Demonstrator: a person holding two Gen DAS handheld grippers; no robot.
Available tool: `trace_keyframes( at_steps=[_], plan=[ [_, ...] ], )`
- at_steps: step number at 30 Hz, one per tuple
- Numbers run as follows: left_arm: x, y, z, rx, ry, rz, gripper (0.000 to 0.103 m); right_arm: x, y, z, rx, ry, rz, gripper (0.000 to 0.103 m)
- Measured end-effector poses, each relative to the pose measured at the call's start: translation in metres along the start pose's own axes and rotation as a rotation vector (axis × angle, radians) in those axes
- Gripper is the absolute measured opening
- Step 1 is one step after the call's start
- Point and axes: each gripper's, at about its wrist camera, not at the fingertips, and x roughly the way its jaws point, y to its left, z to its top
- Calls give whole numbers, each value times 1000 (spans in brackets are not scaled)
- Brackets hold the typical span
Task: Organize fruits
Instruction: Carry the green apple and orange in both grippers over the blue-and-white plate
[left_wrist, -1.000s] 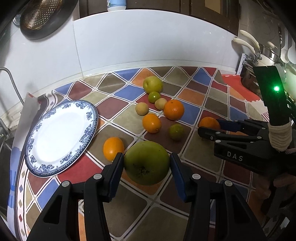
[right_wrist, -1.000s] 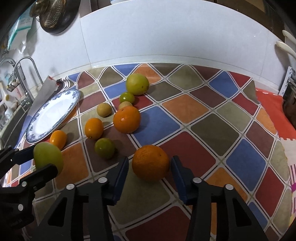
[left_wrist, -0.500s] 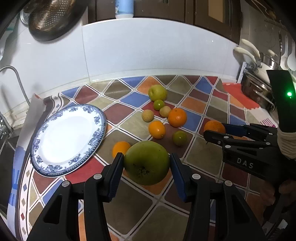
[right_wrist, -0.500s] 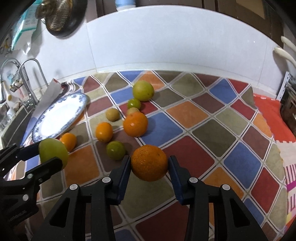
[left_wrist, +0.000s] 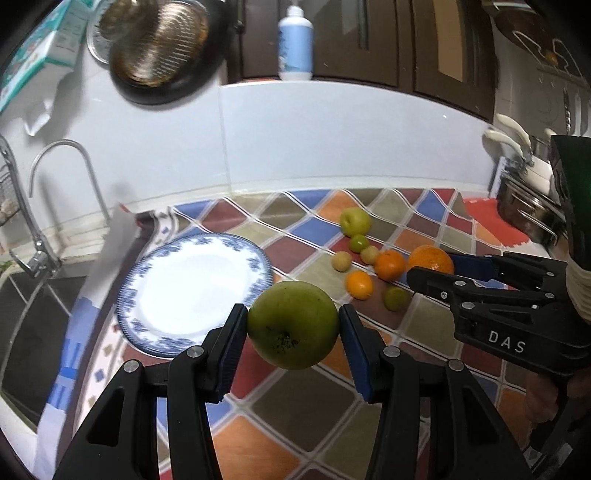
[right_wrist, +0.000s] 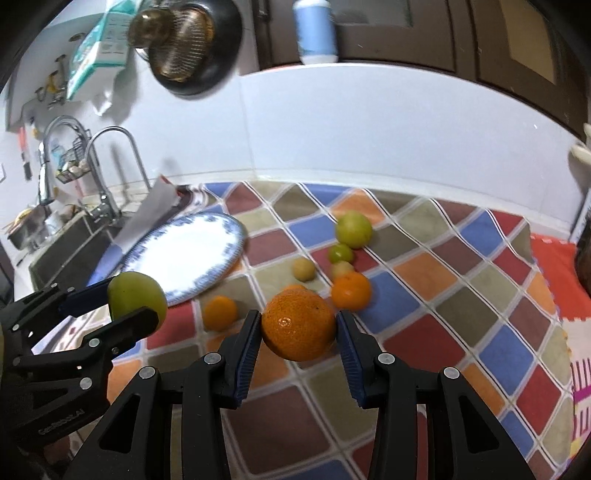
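Observation:
My left gripper (left_wrist: 293, 325) is shut on a large green apple (left_wrist: 293, 324) and holds it in the air just right of the blue-rimmed white plate (left_wrist: 192, 286). My right gripper (right_wrist: 299, 325) is shut on a large orange (right_wrist: 299, 324), lifted above the checkered mat. Each gripper shows in the other's view: the orange (left_wrist: 430, 259) at right, the apple (right_wrist: 136, 297) at left. Several fruits lie on the mat: a yellow-green apple (right_wrist: 353, 229), a small lime (right_wrist: 340, 253), an orange (right_wrist: 351, 290) and a small mandarin (right_wrist: 220, 312).
A sink with taps (right_wrist: 107, 173) lies left of the plate (right_wrist: 184, 254). A white backsplash wall (left_wrist: 332, 140) runs behind the mat. Pots (left_wrist: 528, 210) stand at the far right. A bottle (left_wrist: 295, 40) sits on the ledge above.
Both grippers have risen with their fruits. The right gripper closed on the orange and lifted it off the mat. The left gripper has carried the green apple up, beside the plate.

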Motion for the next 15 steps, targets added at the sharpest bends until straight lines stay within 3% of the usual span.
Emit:
trace_keyframes(
  at_steps=[15],
  plan=[
    [-5,69,26,-7,-77,110,50,23,71,49,-104,-71,103,42]
  ],
)
